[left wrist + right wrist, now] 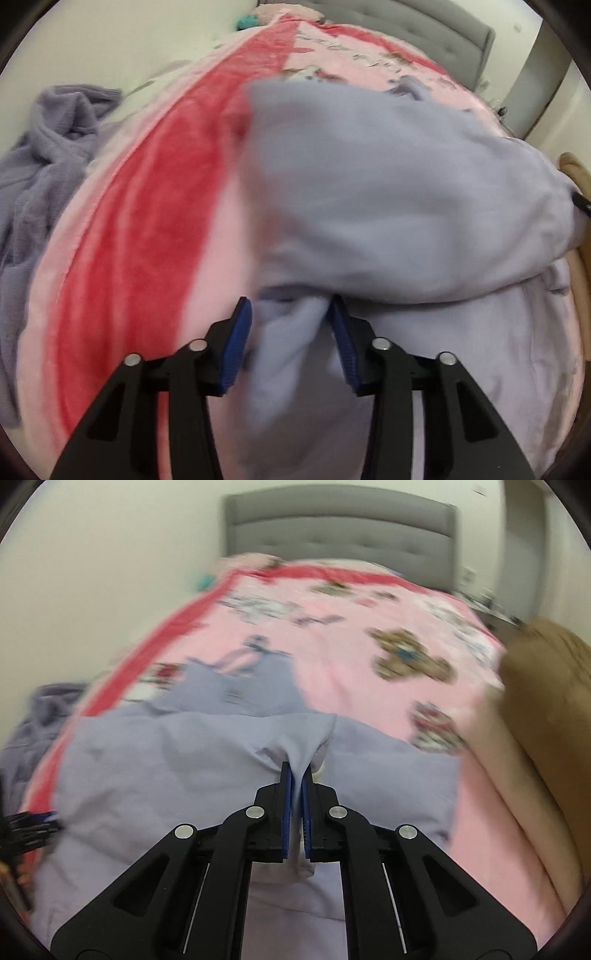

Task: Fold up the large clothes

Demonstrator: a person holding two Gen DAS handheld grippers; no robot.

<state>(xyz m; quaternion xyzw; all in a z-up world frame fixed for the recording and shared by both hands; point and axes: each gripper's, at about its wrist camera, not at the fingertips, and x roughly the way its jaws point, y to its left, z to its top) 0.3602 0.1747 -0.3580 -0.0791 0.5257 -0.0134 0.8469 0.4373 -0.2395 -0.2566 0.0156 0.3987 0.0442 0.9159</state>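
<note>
A large lavender garment [388,192] lies on a pink and red blanket [147,229] on a bed. In the left wrist view a bunched fold of it hangs between the blue pads of my left gripper [291,321], whose jaws stand wide apart. In the right wrist view the garment [166,775] spreads across the blanket [332,646]. My right gripper [296,775] is shut on a pinched edge of it. The left gripper [33,825] shows at the left edge there. Both views are blurred by motion.
A second lavender knit garment [40,155] lies heaped at the left side of the bed. A grey padded headboard [340,535] stands at the far end. A tan cushion [550,686] sits at the bed's right side. White walls surround the bed.
</note>
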